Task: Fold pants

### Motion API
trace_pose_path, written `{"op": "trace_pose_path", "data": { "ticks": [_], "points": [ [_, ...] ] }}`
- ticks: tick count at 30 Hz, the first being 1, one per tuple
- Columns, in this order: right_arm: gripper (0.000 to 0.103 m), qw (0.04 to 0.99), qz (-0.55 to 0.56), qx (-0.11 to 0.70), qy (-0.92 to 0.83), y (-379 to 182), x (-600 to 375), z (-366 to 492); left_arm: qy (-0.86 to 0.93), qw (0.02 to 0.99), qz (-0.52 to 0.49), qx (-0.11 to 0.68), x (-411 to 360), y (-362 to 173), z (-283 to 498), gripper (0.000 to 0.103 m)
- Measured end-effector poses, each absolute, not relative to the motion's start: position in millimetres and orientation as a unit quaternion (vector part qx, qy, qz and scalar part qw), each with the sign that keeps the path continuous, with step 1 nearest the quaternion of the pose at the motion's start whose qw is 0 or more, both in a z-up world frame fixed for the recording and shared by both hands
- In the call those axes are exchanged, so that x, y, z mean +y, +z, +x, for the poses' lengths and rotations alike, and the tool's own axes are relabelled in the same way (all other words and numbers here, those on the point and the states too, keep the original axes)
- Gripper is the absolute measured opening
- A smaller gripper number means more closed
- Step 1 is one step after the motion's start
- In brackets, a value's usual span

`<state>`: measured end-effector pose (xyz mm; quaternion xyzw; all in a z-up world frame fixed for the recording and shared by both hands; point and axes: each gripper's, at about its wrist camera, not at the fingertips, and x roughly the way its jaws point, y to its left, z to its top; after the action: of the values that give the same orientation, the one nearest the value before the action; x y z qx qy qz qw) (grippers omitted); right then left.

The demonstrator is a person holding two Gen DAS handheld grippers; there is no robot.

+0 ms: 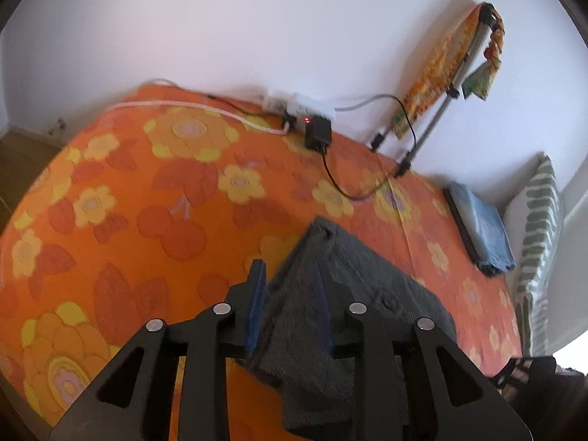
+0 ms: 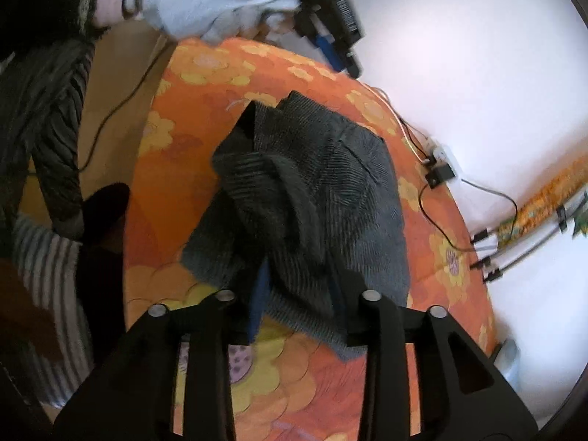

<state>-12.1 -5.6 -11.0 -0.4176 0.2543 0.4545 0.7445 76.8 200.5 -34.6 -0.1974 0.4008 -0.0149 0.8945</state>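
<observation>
We see the grey pants (image 1: pixel 352 294) on the orange bed (image 1: pixel 147 191); our left hand-held gripper (image 1: pixel 290 308) and right hand-held gripper (image 2: pixel 297 294) each pinch their cloth.

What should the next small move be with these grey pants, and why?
Probably lower both ends together onto the orange floral bedspread and smooth them flat. The left gripper and the right gripper each have grey corduroy pants bunched between their fingers, and the fabric looks lifted and crumpled, not yet lying in a neat fold.
</observation>
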Motion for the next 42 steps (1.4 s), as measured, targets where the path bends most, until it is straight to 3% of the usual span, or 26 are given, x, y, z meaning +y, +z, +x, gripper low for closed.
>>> {"op": "trace_pose_path", "data": {
  "ticks": [2,3,11,17,18,20,22,26,33,37,42],
  "points": [
    [0.043,0.755,-0.387,0.265,0.458,-0.8,-14.8,-14.8,-0.029,0.889,-0.194,0.413,196.2,-40.0,73.5,0.042],
    [0.043,0.764,-0.355,0.276,0.462,7.7,-21.2,-14.1,-0.032,0.888,-0.19,0.418,193.6,-42.8,71.5,0.043],
    [0.052,0.787,-0.22,0.313,0.484,26.4,-6.6,-9.6,-0.054,0.864,-0.2,0.459,186.7,-72.2,70.3,0.043],
    [0.053,0.777,-0.301,0.315,0.454,-4.2,40.9,-21.4,-0.045,0.86,-0.219,0.458,193.1,-74.4,71.3,0.043],
    [0.052,0.778,-0.315,0.319,0.439,-9.6,44.3,-20.4,-0.044,0.861,-0.22,0.458,193.0,-73.7,70.7,0.042],
    [0.03,0.777,-0.309,0.328,0.438,-12.0,40.8,-15.9,-0.051,0.86,-0.223,0.456,191.8,-72.7,69.1,0.029],
    [0.018,0.78,-0.295,0.339,0.436,-10.5,34.1,-12.1,-0.052,0.862,-0.215,0.456,188.6,-71.5,67.1,0.02],
    [0.015,0.793,-0.271,0.337,0.43,-5.1,20.4,-7.7,-0.054,0.862,-0.213,0.457,185.3,-70.7,63.3,0.007],
    [0.015,0.813,-0.267,0.295,0.426,11.5,7.3,-23.5,-0.066,0.871,-0.225,0.432,179.2,-47.6,42.3,0.004],
    [0.016,0.789,-0.277,0.337,0.432,-11.6,2.4,-29.6,-0.041,0.873,-0.181,0.451,170.7,-58.2,33.4,0.004],
    [0.028,0.771,-0.259,0.357,0.46,-13.7,-7.3,-34.7,-0.037,0.887,-0.147,0.436,167.0,-48.9,29.9,0.004]
  ]
}}
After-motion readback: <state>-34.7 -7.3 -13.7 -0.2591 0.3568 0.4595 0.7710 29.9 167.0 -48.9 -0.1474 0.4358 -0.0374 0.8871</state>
